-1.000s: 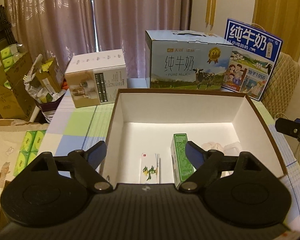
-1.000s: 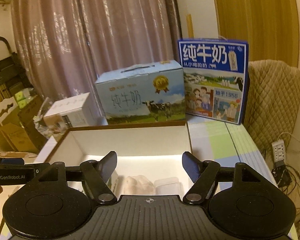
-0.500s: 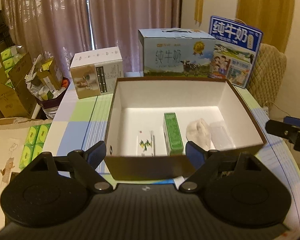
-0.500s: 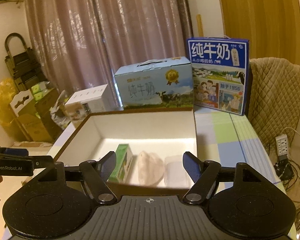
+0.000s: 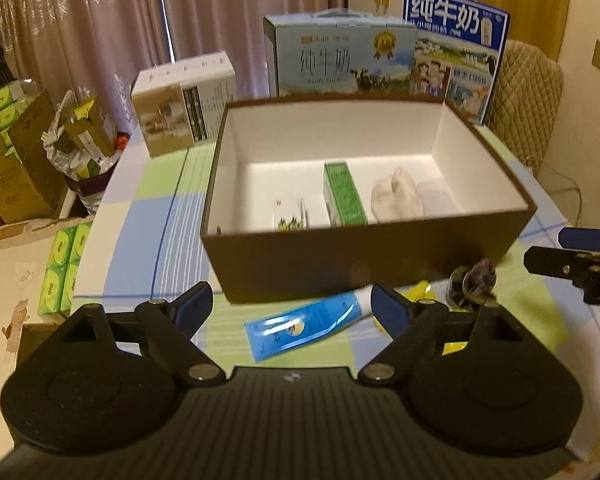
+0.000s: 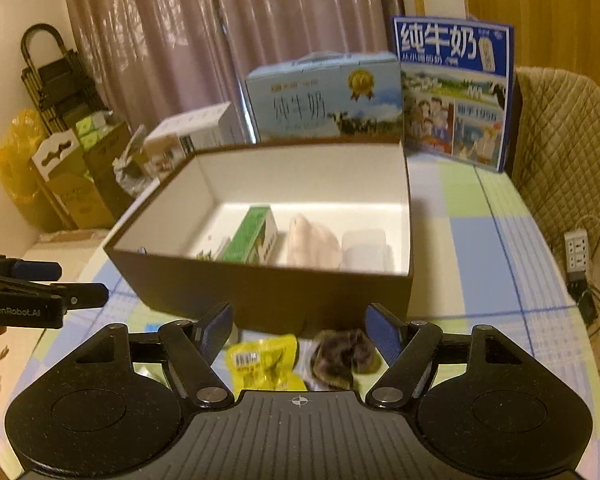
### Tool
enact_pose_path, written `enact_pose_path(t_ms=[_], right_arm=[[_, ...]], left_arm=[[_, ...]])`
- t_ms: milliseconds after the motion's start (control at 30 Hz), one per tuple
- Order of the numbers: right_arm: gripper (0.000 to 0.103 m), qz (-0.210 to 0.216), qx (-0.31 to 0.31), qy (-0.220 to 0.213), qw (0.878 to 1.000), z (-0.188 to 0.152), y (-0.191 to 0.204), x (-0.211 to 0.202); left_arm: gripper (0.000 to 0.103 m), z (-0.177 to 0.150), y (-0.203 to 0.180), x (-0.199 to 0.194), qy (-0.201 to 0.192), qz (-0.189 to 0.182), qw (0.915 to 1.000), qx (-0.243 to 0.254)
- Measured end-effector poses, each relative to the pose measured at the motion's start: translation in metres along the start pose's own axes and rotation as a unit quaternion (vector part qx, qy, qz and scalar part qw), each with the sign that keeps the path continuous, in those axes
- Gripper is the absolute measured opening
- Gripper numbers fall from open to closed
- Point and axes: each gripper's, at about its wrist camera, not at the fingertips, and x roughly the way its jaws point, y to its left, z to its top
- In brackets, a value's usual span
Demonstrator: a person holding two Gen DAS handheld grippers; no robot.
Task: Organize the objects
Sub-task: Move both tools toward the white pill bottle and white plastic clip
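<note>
1. The left gripper (image 5: 292, 307) is spread wide and empty, hovering just over the blue tube (image 5: 306, 326) on the table in front of the box (image 5: 364, 256).
2. The right gripper (image 6: 299, 327) is likewise wide open with nothing in it, poised above the yellow packet (image 6: 262, 364) and the dark clump (image 6: 342, 354) beside it.
3. Inside the box lie a green carton (image 5: 342, 194), a small card (image 5: 289, 214), a pale pouch (image 5: 396, 196) and a clear case (image 5: 436, 196).
4. Judging by this, roughly half is packed; tube, packet and clump are left outside, near the box's front wall.
</note>
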Motion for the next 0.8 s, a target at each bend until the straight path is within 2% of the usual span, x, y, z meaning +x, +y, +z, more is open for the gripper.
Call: enact_pose_path(t_ms=[267, 367, 500, 567, 800], right_arm=[[0.070, 0.015, -0.025, 0.049, 0.998, -0.024, 0.006, 0.018], [0.070, 0.016, -0.037, 0.064, 0.997, -0.029, 0.012, 0.025], [0.070, 0.017, -0.035, 0.082, 0.996, -0.035, 0.014, 0.036], [0.070, 0.019, -0.032, 0.087, 0.995, -0.035, 0.014, 0.039], [0.069, 0.019, -0.029, 0.097, 0.995, -0.036, 0.011, 0.045]], left_arm=[[0.083, -0.036, 0.008, 0.019, 0.043, -0.025, 0.9982, 0.033], [0.079, -0.049, 0.008, 0.027, 0.057, -0.033, 0.9966, 0.049], [0.067, -0.057, 0.007, 0.040, 0.082, -0.054, 0.9938, 0.052], [0.066, -0.059, 0.005, 0.046, 0.090, -0.061, 0.9923, 0.059], [0.055, -0.066, -0.004, 0.068, 0.118, -0.061, 0.9875, 0.084]])
